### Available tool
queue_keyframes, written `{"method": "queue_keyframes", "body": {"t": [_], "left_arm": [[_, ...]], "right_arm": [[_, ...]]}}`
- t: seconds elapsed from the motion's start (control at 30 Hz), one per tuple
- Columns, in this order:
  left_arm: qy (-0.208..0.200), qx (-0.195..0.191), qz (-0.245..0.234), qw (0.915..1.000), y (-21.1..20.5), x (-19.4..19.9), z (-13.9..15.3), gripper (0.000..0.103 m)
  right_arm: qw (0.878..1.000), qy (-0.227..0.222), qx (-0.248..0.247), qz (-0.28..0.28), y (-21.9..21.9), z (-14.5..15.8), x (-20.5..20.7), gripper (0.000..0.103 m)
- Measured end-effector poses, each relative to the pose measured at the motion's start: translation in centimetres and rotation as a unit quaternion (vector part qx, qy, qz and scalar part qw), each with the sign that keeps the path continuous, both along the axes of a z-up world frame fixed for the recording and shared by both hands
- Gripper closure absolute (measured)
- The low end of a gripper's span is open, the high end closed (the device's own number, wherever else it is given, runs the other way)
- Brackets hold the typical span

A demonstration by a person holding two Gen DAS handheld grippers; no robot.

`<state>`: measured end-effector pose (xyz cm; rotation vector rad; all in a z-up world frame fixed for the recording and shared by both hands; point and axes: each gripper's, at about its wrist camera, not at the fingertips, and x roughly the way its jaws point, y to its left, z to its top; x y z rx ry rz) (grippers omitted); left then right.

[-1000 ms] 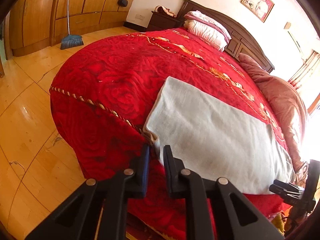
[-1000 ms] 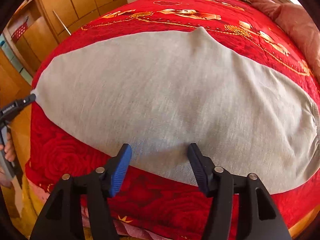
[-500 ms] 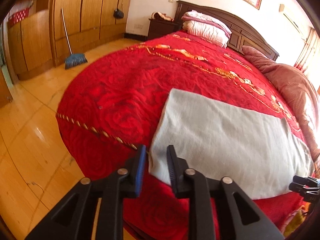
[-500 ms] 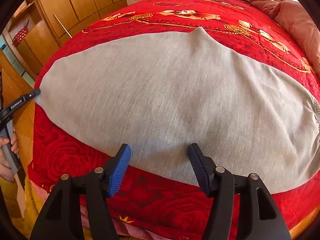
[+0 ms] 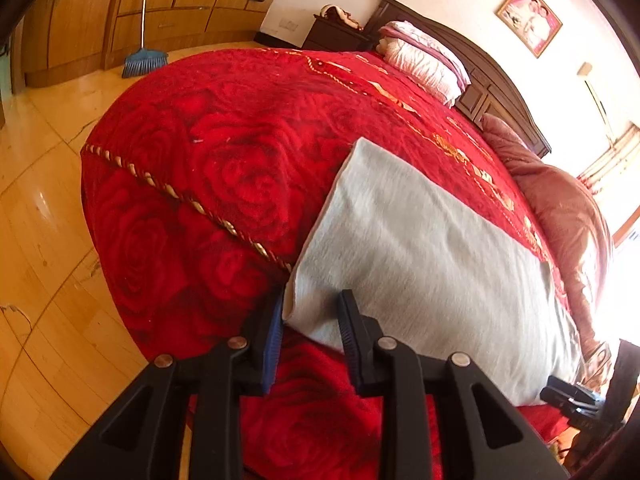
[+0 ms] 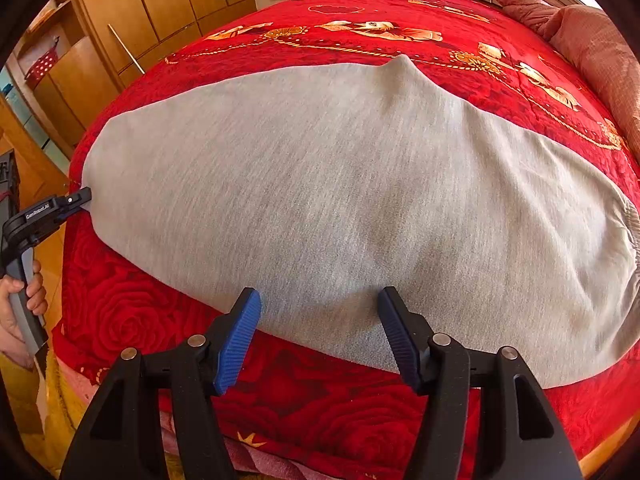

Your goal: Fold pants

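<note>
While flat on red bedspread (image 6: 320, 404), smooth grey pants (image 6: 340, 200), corner between closing left tool (image 5: 310, 314); right tool (image 6: 320, 314) wide, empty.

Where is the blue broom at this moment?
In the left wrist view, the blue broom stands top left on the wooden floor, leaning against the wardrobe.
</note>
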<state>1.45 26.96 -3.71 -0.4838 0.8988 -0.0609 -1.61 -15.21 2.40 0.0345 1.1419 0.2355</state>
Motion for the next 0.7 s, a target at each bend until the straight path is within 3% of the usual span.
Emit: {"method": "queue_keyframes", "body": {"t": [0.1,0.4,0.7], "left_arm": [[-0.006,-0.005,-0.005,1.0,0.0,-0.4,0.8,0.096],[-0.069,0.005,-0.032,0.9971,-1.8,-2.2,7.3,0.097],[-0.104,0.02,-0.13,0.9858,-9.8,-1.4,12.7,0.097]], "right_arm": [[1.0,0.001,0.015,-0.009,-0.4,0.2,0.0,0.04],[0.999,-0.002,0.045,-0.029,-1.5,1.2,-0.7,0.04],[0.997,-0.026,0.052,-0.045,-3.2,2.8,-1.7,0.04]]}}
